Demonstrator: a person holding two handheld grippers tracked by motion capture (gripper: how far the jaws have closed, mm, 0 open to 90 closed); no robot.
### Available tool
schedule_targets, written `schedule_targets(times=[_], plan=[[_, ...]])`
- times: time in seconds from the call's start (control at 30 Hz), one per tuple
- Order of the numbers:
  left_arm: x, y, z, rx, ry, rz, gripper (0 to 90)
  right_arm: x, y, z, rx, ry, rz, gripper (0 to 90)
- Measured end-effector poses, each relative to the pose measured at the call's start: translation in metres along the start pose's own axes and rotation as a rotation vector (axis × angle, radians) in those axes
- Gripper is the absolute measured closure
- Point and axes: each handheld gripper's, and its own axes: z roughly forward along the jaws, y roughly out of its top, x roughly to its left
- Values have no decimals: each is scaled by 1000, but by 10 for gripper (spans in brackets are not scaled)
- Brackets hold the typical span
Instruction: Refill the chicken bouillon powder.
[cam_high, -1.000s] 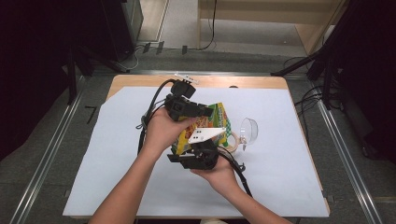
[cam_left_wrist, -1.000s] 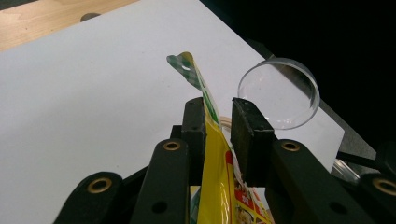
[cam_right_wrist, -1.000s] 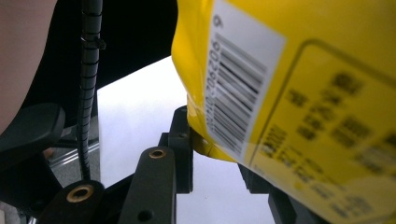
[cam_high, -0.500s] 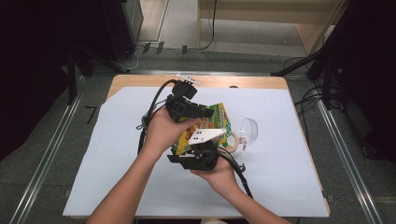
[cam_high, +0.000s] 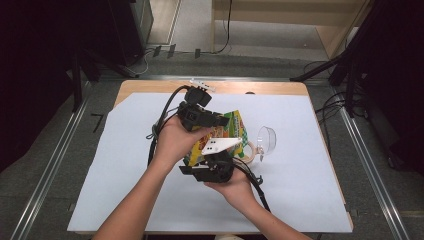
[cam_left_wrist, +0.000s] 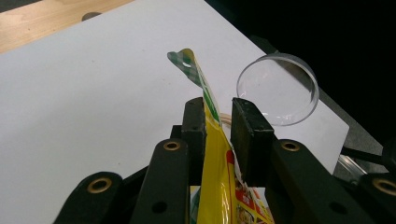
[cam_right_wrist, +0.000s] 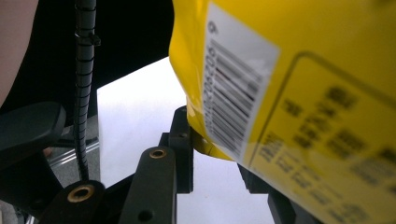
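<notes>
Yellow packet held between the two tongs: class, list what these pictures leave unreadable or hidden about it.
- Back-panel print on the yellow packet: blurred, right gripper view.
- Front design: covered by the hands and tongs, high view.
- Packet's lower part: cut off by the bottom edge, left gripper view.

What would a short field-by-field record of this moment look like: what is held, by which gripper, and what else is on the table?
held item: yellow packet, lifted off the table
left gripper: jaws pinching the packet's thin edge
right gripper: jaws at the packet's lower corner, beside the barcode label
surface: white sheet over a wooden table
nearby: clear plastic cup on its side, to the right of the packet
tape roll: partly hidden beside the cup
</notes>
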Motion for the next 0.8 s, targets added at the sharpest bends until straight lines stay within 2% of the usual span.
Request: schedule_targets(times=[0.5,0.8], plan=[[1,1,1,-28,-1,-17,757,-2,1,-1,-6,7,15,715],[2,0,-2,-20,1,-22,757,0,1,0,-4,15,13,715]])
